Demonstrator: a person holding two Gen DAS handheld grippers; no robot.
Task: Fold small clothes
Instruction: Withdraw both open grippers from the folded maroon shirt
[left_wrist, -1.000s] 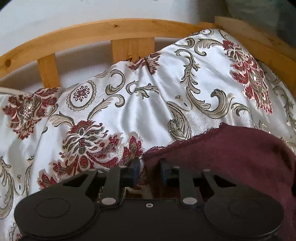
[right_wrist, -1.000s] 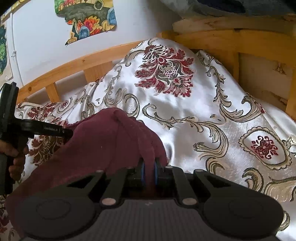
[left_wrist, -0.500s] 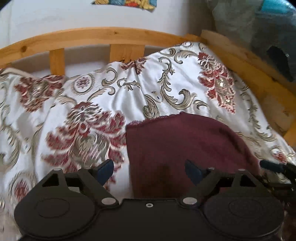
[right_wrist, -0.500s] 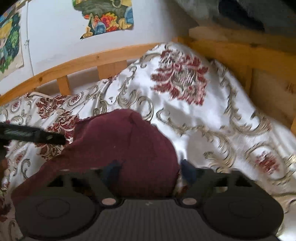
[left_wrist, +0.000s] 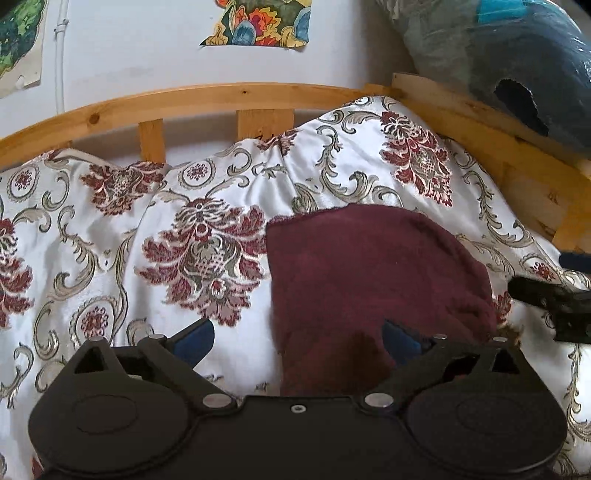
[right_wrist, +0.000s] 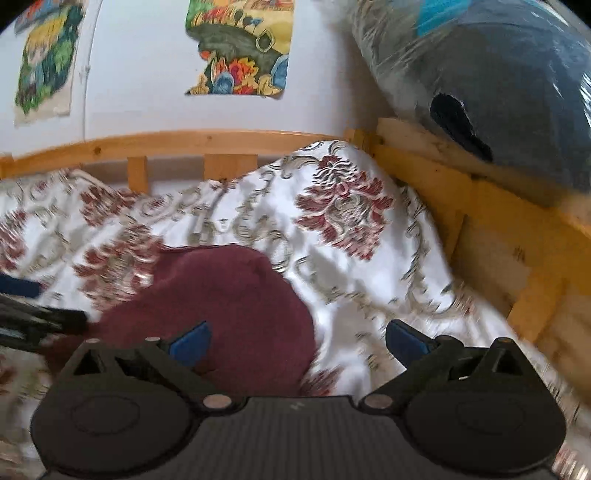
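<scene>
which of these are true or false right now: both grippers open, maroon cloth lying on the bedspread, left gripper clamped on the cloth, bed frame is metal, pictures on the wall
1. Both grippers are open. True: the left gripper and the right gripper each have their jaws spread wide.
2. The maroon cloth lies on the floral bedspread. True.
3. The left gripper is clamped on the cloth. False: its jaws are apart and grip nothing; the cloth lies below them.
4. The bed frame is metal. False: it is light-coloured wood with slats.
5. Colourful pictures hang on the wall. True.
</scene>
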